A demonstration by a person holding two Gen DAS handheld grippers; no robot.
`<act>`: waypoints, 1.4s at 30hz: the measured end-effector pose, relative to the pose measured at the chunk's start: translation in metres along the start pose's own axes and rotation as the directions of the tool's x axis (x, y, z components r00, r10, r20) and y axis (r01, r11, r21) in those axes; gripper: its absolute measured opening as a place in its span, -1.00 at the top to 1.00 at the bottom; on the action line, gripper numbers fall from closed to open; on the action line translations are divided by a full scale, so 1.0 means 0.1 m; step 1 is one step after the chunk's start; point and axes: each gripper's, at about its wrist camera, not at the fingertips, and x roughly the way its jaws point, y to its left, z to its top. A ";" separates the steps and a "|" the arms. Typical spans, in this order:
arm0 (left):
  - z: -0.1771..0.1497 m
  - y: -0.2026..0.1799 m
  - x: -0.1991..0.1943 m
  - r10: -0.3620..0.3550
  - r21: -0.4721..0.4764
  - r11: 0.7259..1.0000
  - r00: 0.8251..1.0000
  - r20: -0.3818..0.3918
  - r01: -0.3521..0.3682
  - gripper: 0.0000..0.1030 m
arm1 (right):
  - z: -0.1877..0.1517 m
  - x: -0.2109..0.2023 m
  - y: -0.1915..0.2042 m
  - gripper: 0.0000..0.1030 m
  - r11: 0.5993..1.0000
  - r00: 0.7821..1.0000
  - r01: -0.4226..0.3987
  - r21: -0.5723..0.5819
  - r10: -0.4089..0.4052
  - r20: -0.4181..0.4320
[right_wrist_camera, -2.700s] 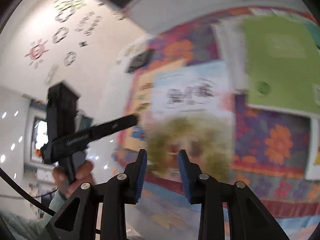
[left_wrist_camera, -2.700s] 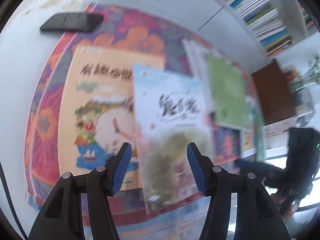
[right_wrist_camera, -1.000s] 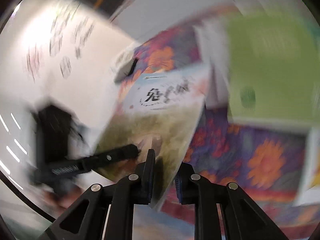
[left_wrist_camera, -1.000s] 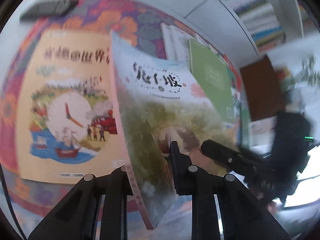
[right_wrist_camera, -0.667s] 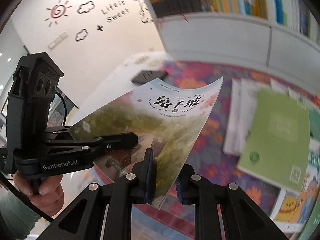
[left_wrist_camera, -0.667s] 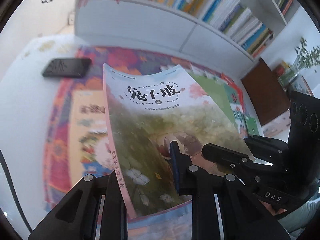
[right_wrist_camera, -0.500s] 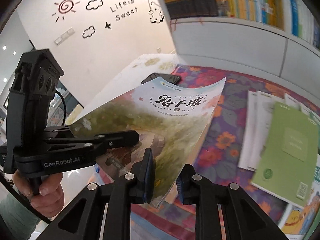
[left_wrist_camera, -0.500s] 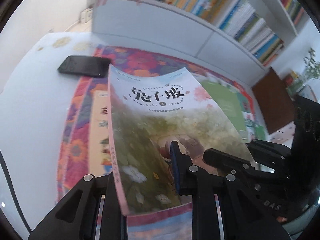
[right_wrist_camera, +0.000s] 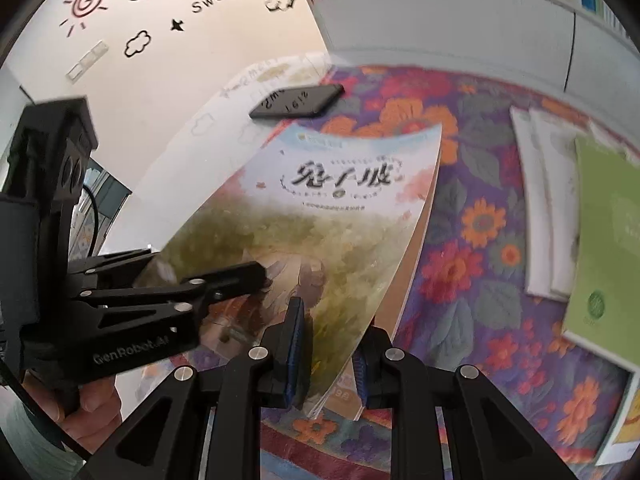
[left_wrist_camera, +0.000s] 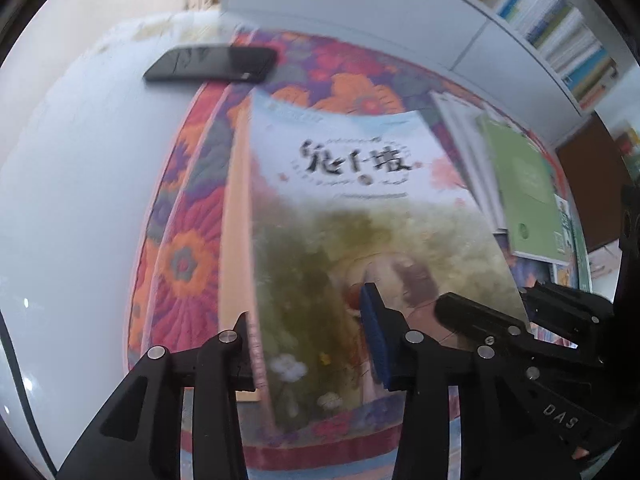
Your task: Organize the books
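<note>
Green-covered book (left_wrist_camera: 360, 216) now lower over orange book (left_wrist_camera: 236, 216), left gripper (left_wrist_camera: 308, 336) opening.

on the bench (left_wrist_camera: 72, 200) lies a floral mat (right_wrist_camera: 472, 264). a phone (right_wrist_camera: 298, 101) sits at the mat's far left corner. the lifted book (right_wrist_camera: 320, 216) hangs over a larger book (left_wrist_camera: 234, 216) lying on the mat; to its right lie a green book (right_wrist_camera: 604, 248) and other flat books. a bookshelf (left_wrist_camera: 560, 28) stands behind.

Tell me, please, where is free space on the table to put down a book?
Bare white tabletop lies left of the flowered mat, below the phone. On the mat, flowers show between the held book and the green book. Further right is crowded.
</note>
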 end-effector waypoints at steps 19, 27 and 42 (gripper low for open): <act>-0.12 0.18 -0.24 0.296 0.035 0.954 0.954 0.053 -0.298 0.27 | -0.36 -0.10 -0.31 0.18 0.996 0.987 0.031 0.082 -0.018 -0.157; 0.34 -1.08 -0.18 -0.087 0.146 0.986 0.995 0.040 0.080 -0.28 | -0.48 -1.08 -1.47 0.01 0.917 0.991 0.097 0.386 -0.124 0.045; 0.61 -2.44 1.03 -0.006 0.073 0.997 0.997 -0.071 0.012 0.17 | -0.41 -1.31 -2.92 0.35 0.863 0.976 0.132 0.488 -0.200 0.090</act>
